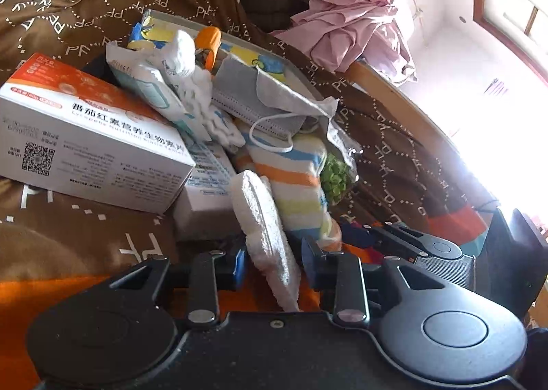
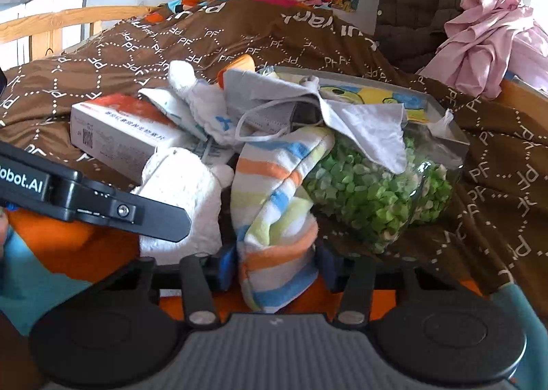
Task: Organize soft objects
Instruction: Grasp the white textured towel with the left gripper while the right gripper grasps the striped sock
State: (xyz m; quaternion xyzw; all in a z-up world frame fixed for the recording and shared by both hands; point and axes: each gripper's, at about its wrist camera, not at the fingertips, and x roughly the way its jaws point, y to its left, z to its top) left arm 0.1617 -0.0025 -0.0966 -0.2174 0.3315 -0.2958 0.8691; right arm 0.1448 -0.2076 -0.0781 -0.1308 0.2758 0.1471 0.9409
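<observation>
Left gripper [image 1: 274,263] straddling stack of round white fluffy pads [image 1: 263,218], jaws apart — right gripper [image 2: 274,266] closing around striped pastel fleece cloth [image 2: 274,205], pads touching.

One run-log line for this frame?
left hand-held gripper: around white pads | right hand-held gripper: around striped cloth | both on bed pile
</observation>
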